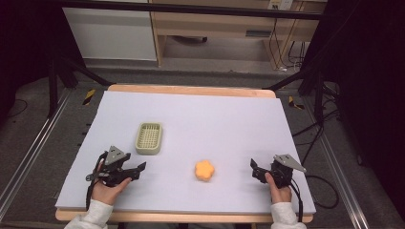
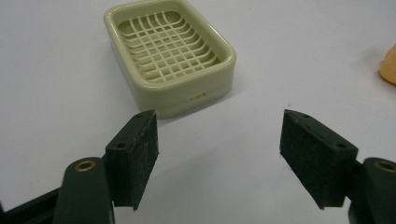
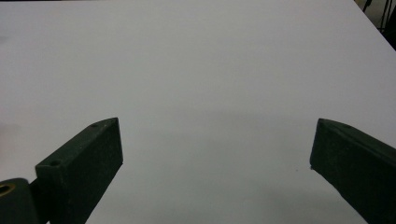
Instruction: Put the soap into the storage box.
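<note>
We see a big pale purple sheet [image 1: 229,119] that covers the surface, and a thin strip of wood [image 1: 191,90] peeks out along its far edge. Around it the floor [image 1: 28,119] is grey. A silver rail [image 1: 26,157] runs along the floor on the left, and another rail [image 1: 341,191] runs on the right. Black cables [image 1: 315,131] lie on the floor at the right. At the back we see a wooden desk [image 1: 215,24] and a white cabinet [image 1: 112,33] beside it. A dark bar [image 1: 191,8] runs across the top. Both far sides are very dark.
</note>
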`<state>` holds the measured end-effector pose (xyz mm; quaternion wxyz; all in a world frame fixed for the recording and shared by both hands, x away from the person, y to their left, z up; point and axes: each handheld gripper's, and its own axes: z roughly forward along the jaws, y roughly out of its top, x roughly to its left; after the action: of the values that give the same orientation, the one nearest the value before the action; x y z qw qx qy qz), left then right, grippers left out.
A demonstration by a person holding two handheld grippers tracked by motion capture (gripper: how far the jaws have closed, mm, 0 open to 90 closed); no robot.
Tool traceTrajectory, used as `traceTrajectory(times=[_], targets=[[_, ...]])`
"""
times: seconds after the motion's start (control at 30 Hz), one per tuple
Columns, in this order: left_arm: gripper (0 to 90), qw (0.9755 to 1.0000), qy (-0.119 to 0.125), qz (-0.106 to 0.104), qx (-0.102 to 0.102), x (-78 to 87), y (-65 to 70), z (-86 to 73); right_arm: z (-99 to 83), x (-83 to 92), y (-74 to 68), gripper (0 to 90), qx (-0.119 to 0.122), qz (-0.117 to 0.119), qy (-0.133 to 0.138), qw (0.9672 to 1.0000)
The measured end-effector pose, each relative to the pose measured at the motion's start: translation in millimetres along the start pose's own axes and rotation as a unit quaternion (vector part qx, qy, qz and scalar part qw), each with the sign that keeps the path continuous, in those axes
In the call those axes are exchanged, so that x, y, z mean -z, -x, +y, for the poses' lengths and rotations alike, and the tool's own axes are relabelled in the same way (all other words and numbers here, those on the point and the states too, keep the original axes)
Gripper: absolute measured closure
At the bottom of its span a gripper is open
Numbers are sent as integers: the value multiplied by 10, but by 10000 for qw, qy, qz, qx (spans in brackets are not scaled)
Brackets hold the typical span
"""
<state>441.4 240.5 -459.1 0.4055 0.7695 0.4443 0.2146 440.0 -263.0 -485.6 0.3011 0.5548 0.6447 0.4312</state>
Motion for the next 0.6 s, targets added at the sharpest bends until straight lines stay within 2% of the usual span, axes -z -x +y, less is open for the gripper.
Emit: traceTrajectory(times=[0.6], targets=[[266,9989,-149,-269,-362,-122,259,64,3,-4,-4,30,-28,-26,-37,10000]])
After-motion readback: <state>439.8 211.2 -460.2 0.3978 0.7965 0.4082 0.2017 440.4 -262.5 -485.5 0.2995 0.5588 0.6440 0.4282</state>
